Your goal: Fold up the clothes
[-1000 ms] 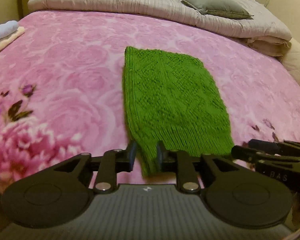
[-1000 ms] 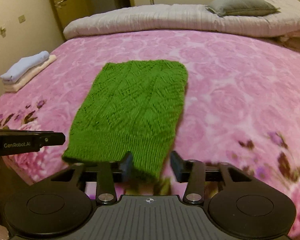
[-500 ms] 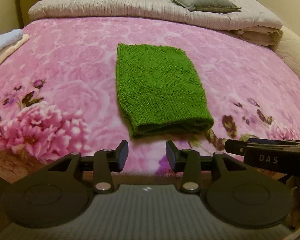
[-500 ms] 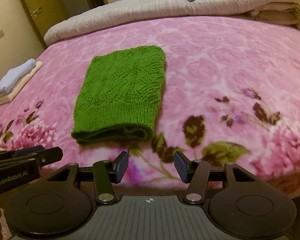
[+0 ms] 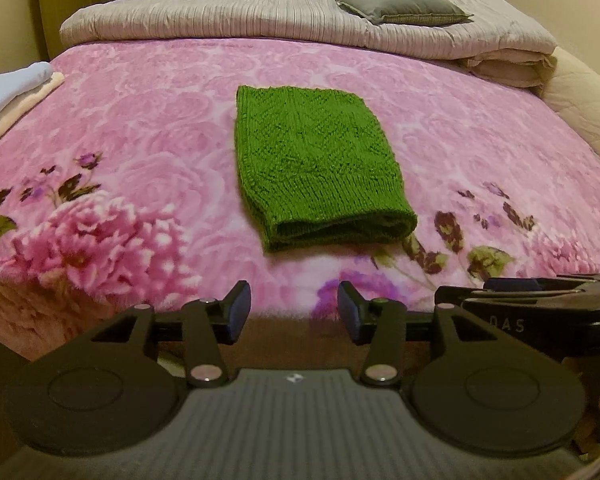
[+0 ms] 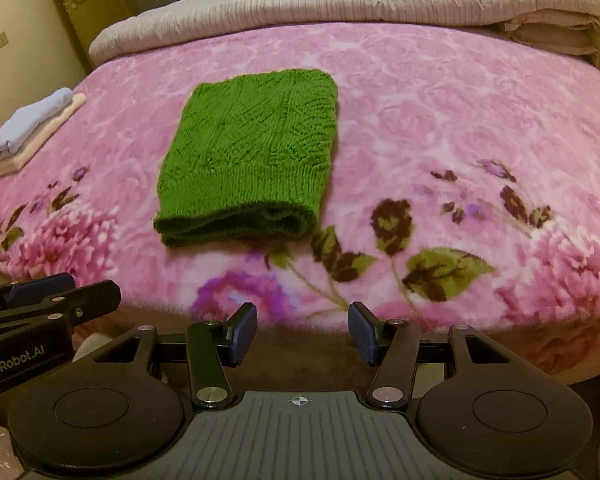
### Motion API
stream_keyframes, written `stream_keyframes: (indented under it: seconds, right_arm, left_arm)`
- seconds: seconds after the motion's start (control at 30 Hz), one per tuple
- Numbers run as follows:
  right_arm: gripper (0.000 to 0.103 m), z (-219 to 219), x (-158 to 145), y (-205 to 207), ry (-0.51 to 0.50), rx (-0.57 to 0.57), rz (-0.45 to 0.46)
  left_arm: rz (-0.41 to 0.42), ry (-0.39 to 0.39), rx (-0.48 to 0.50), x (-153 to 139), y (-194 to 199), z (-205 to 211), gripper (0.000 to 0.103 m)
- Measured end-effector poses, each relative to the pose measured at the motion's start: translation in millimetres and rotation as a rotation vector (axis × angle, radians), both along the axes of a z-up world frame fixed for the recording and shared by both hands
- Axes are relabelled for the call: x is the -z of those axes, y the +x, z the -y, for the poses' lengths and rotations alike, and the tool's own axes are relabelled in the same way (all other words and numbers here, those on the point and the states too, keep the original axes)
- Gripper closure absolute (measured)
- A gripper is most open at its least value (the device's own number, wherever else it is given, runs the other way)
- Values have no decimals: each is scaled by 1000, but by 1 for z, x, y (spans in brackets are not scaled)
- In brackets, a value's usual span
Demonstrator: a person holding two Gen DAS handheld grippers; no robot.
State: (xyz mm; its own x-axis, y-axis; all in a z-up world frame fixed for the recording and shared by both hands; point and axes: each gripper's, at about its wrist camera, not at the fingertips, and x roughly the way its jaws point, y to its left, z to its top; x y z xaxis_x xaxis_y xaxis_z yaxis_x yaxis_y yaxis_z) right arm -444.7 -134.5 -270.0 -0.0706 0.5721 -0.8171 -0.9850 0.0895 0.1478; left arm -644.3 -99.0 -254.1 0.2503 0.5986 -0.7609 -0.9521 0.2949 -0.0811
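Note:
A green knitted garment [image 5: 316, 164] lies folded into a flat rectangle on the pink flowered blanket [image 5: 140, 128], its thick folded edge toward me; the right wrist view shows the garment [image 6: 252, 156] too. My left gripper [image 5: 290, 312] hangs over the near edge of the bed, well short of the garment, its jaws opening with nothing between them. My right gripper [image 6: 302, 330] is also back at the bed's edge, open and empty. Each gripper shows at the side of the other's view.
A small stack of folded light-blue and cream clothes [image 5: 12, 100] sits at the bed's left edge. A rolled grey-beige duvet [image 5: 260, 16] with a grey pillow [image 5: 404, 6] lies across the head of the bed. A yellow door [image 6: 84, 4] stands behind.
Both grippers let go of the garment's near edge and pulled back toward me off the bed. The left jaws widened. The garment lies still, folded.

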Motion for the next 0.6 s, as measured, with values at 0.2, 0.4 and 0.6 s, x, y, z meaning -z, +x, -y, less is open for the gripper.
stream_keyframes:
  seconds: [0.2,0.4,0.6]
  right_arm:
    - [48,4,-5,-2,14,0,9]
    - [48,3,-7,-3,24,2,8]
    - [48,-3,-3,-6,13,-14,14]
  left_arm:
    - [20,-18,-3,3,-6,3,59]
    - [30,-27,-7,5,-7,1,59]
    - [35,-54,-28,11,-11,-7,58]
